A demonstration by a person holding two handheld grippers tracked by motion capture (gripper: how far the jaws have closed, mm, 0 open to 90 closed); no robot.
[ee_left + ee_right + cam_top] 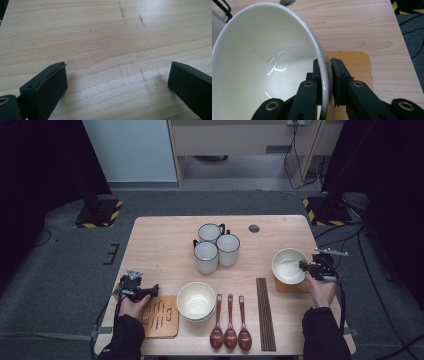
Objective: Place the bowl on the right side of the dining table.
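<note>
Two grippers work at a wooden surface in the high view. The right gripper holds a cream bowl by its near-right rim, the bowl over a small brown mat near the right edge. The left gripper rests at the front left, beside a wooden trivet. Between them lie a stack of bowls, three spoons, a bundle of chopsticks and three mugs.

From the left gripper view, the fingers stand wide apart over bare wood, nothing between them.

From the right gripper view, the fingers are clamped on the bowl's thin rim, one inside, one outside, the bowl tilted, with the mat just behind.
</note>
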